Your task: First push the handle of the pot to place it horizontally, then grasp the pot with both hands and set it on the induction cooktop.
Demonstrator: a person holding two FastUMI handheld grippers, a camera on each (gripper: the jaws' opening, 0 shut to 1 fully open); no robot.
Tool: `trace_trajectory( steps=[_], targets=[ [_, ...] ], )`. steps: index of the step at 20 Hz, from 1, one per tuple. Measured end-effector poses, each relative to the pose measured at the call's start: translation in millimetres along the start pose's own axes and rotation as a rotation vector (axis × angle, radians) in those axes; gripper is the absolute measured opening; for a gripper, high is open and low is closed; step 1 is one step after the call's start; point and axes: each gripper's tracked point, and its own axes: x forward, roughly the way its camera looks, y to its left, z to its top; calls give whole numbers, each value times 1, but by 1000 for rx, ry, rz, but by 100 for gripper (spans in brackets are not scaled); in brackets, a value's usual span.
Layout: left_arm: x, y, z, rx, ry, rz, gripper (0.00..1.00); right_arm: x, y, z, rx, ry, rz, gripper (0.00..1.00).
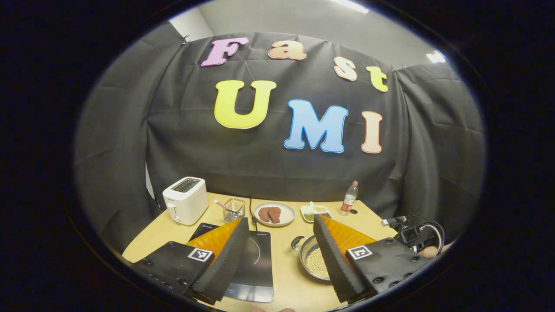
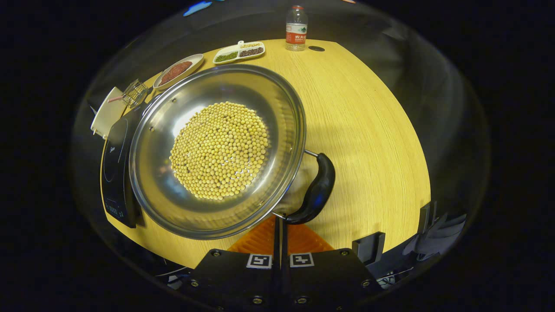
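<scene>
The right gripper (image 2: 279, 234), fingers pressed together with nothing between them, sits at the near end of the black handle (image 2: 315, 190) of the steel pot (image 2: 286, 104) of soybeans (image 2: 219, 149). The pot stands on the wooden table (image 2: 368, 130) beside the induction cooktop (image 2: 113, 173). The left gripper (image 1: 282, 247) hangs above with fingers wide apart.

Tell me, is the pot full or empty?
Partly full: the pot holds a layer of yellow beans covering its bottom, with bare steel wall above them.
</scene>
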Motion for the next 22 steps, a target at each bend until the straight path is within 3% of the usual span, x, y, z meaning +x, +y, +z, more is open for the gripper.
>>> trace_trajectory(
  steps=[14, 15, 21, 22],
  targets=[
    [47, -49, -34, 79, 84, 70, 97, 22, -44, 72, -97, -9, 2, 1],
    [50, -50, -37, 86, 92, 74, 93, 23, -44, 78, -111, -15, 3, 1],
    [69, -59, -59, 79, 145, 60, 100, 28, -46, 105, -157, -46, 1, 1],
    [74, -60, -63, 73, 155, 47, 97, 28, -47, 108, -153, -55, -2, 1]
  ],
)
